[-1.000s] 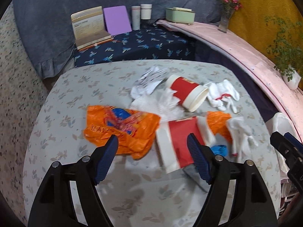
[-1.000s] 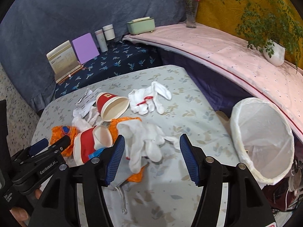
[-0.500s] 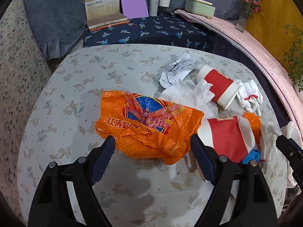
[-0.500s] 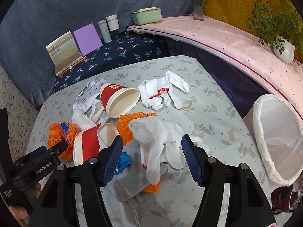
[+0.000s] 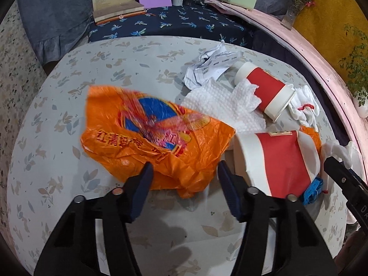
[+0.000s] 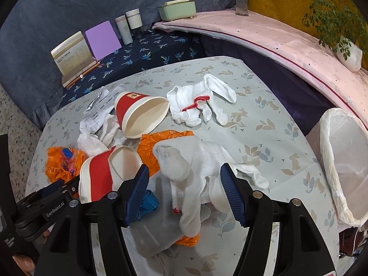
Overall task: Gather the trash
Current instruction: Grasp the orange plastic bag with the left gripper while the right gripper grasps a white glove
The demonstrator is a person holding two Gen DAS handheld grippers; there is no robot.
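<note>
A crumpled orange plastic bag (image 5: 147, 133) lies on the floral tablecloth (image 5: 69, 184). Its near edge bunches between the pads of my left gripper (image 5: 184, 184), whose jaws are closing; no firm pinch shows. Two red and white paper cups (image 5: 269, 94) (image 5: 280, 158) lie on their sides to the right, beside a white tissue (image 5: 225, 105) and crumpled paper (image 5: 209, 66). My right gripper (image 6: 184, 188) straddles a white glove (image 6: 191, 161), jaws closing slightly, pads off the fabric. The glove rests on a grey pouch (image 6: 156, 230) and an orange wrapper (image 6: 156, 142). A second glove pair (image 6: 197, 101) lies farther back.
A bin with a white liner (image 6: 340, 161) stands off the table's right edge. Behind the table a dark blue bench carries a book (image 6: 71, 55), a purple card (image 6: 103, 39), two bottles (image 6: 128, 25) and a green box (image 6: 177, 9). A potted plant (image 6: 349, 53) sits on the pink ledge.
Both grippers have come down closer to the table. The left one swung over to the orange bag and its jaws narrowed around the bag's edge. The right one closed in over the white glove.
</note>
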